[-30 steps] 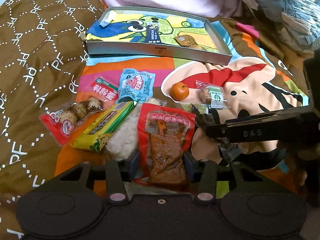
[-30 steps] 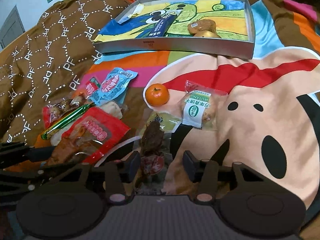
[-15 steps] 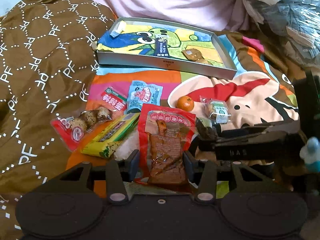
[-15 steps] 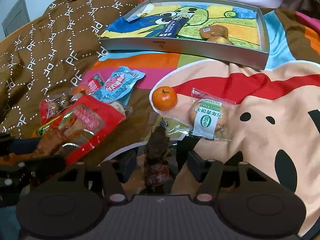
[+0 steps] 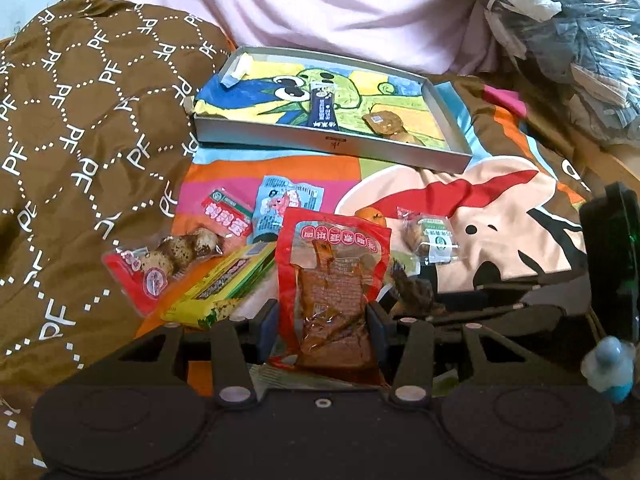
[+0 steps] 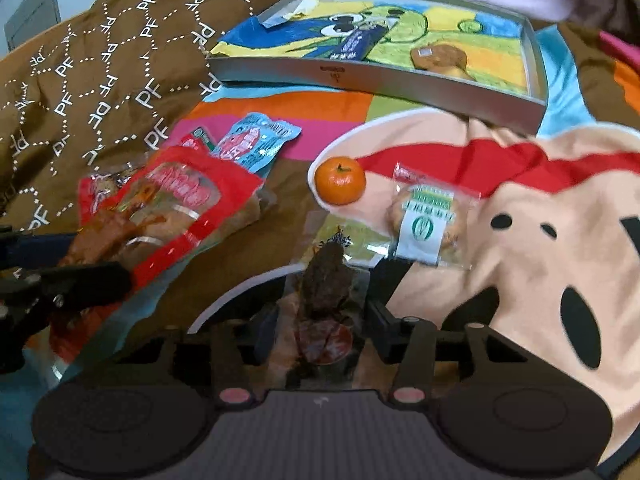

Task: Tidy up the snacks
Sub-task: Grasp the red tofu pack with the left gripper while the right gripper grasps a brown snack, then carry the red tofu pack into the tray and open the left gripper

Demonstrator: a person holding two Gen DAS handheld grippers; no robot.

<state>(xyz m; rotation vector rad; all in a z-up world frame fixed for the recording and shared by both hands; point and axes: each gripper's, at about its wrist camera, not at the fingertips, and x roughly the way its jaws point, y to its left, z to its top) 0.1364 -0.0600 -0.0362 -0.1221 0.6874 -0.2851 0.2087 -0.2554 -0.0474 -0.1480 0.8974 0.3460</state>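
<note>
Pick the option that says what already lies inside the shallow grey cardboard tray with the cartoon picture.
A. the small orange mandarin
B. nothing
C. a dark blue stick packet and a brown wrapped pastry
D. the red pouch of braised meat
C: the shallow grey cardboard tray holds a dark blue stick packet and a brown wrapped pastry, while the small orange mandarin lies on the blanket outside it.

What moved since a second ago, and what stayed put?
The left gripper has lifted the red snack packet off the pile; its top now hides part of the orange. The right gripper keeps the clear packet of dark meat between its fingers, which are closing on it. The tray, blue packet, wrapped pastry and egg packet stayed put.
</note>
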